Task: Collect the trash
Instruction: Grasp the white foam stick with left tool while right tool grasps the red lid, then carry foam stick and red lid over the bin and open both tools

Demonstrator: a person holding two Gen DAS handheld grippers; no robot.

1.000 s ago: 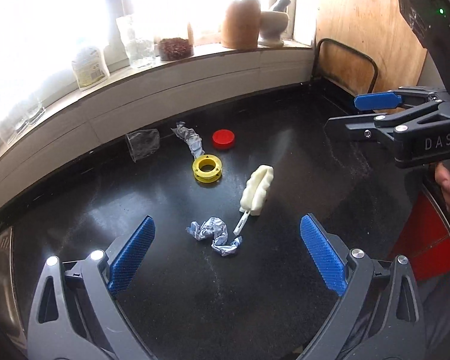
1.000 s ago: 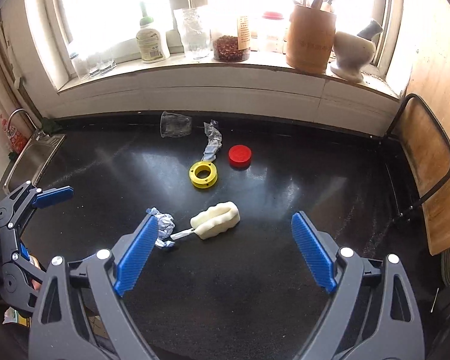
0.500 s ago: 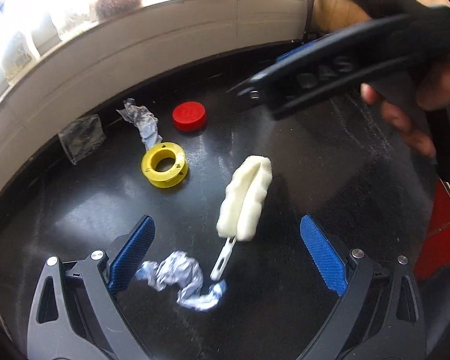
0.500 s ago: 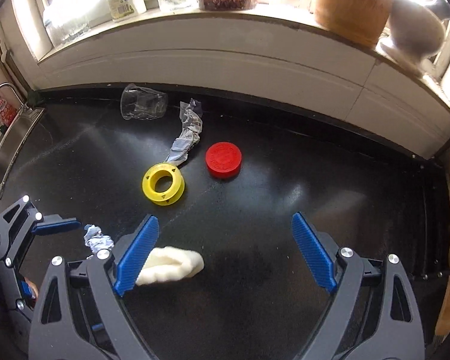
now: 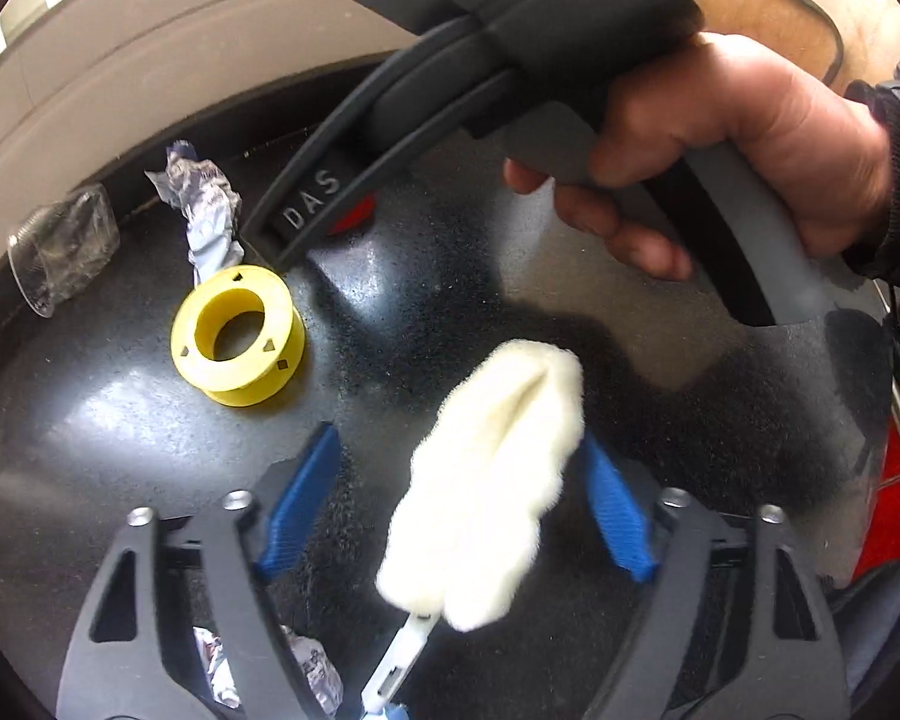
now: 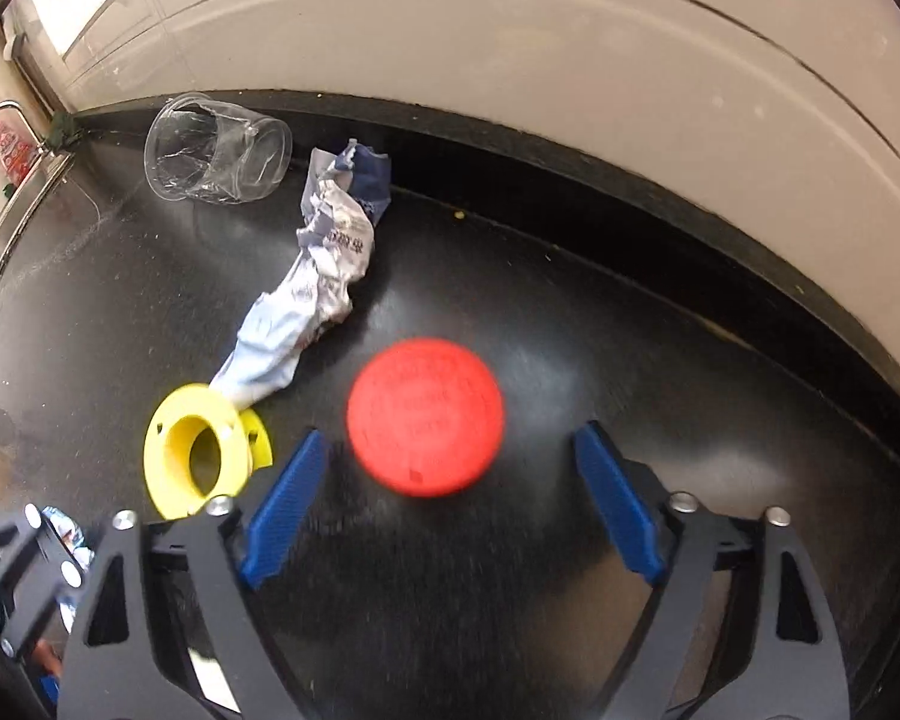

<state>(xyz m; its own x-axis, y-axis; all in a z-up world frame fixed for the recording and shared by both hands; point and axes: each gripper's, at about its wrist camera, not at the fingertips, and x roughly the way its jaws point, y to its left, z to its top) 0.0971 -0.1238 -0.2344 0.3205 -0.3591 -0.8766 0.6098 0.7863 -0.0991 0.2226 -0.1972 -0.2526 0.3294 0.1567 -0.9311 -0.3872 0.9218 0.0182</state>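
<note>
Dark speckled table (image 5: pixel 150 420), glossy, runs under a pale tiled ledge. Landmark: yellow plastic spool (image 5: pixel 237 336), a flat ring w/ a round hole.

A sec ago both claws hung high over the whole scatter; now each has dropped close over its own piece, so two pickups look about to start, nothing collected yet.

Right claw (image 6: pixel 450 504), held by a person's hand (image 5: pixel 744 138): jaws closing, wide apart, not yet touching the red cap (image 6: pixel 425 417), a smooth flat disc sitting just ahead of the blue ribbed pads, right of the spool.

Left claw (image 5: pixel 456 510): jaws closing around the white fluffy brush head (image 5: pixel 489 483), soft, lobed, on a thin white plastic handle, lying near the spool toward the camera and to its right. Right pad looks at or just beside the fluff, left pad clear; no firm grip seen.

Clear plastic cup (image 6: pixel 216 147), thin, cracked, on its side, beyond the spool by the ledge.

Crumpled wrapper (image 6: pixel 312 288), white-blue, creased film, one end resting on the spool.

Smaller foil wad (image 5: pixel 315 672), behind the left claw's arm, on the spool's near side
</note>
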